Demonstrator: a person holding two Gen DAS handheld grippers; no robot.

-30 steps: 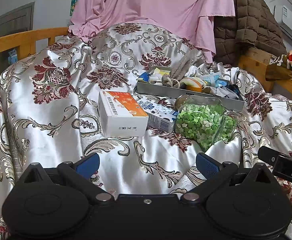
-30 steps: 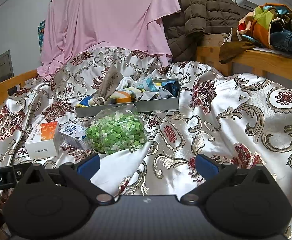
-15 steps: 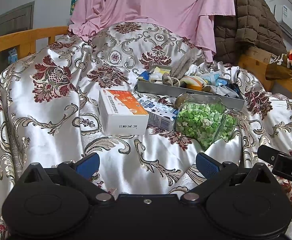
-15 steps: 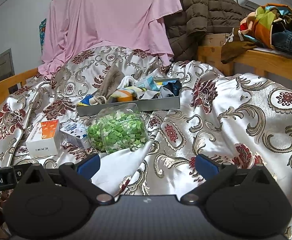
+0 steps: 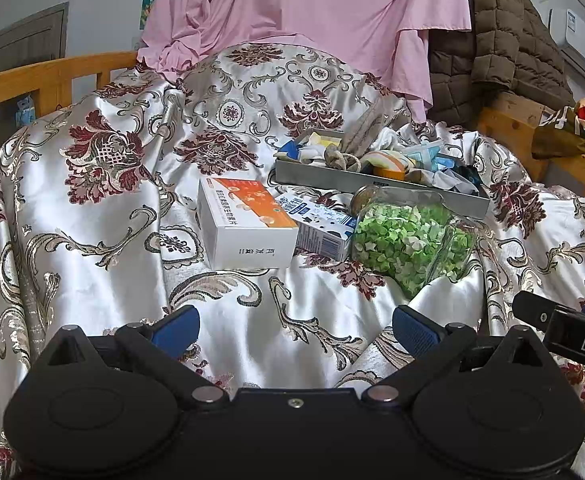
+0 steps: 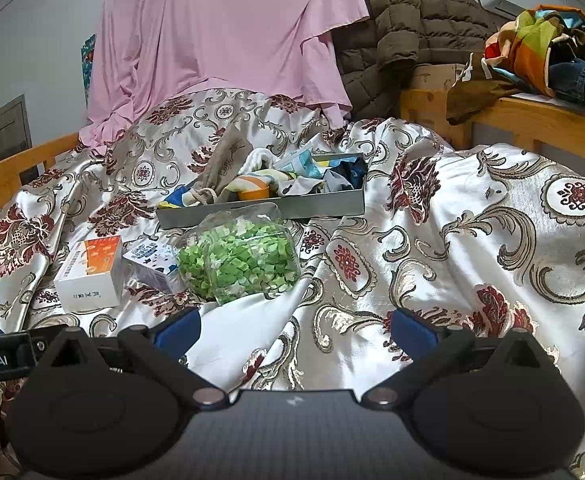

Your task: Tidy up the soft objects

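Observation:
A grey metal tray [image 5: 380,184] [image 6: 320,204] sits on the satin bedspread and holds soft items: a beige drawstring pouch [image 5: 348,152] [image 6: 220,172], socks and folded cloths [image 6: 292,180]. In front of it lie a clear jar of green paper stars [image 5: 408,244] [image 6: 240,260], a white-orange box [image 5: 244,224] [image 6: 90,272] and a small blue-white carton [image 5: 320,224] [image 6: 152,264]. My left gripper [image 5: 294,326] is open and empty, well short of the boxes. My right gripper [image 6: 294,326] is open and empty, near the jar's front right.
The patterned satin bedspread [image 5: 92,208] [image 6: 472,240] is rumpled, with folds. A pink sheet [image 5: 312,12] and brown quilted jacket [image 5: 492,40] hang behind. A wooden rail [image 5: 32,80] runs left, and a wooden shelf [image 6: 532,116] with clothes stands right.
Both views have shifted only slightly; the right gripper has drifted a little closer to the jar. Both grippers stay open and nothing on the bed moved.

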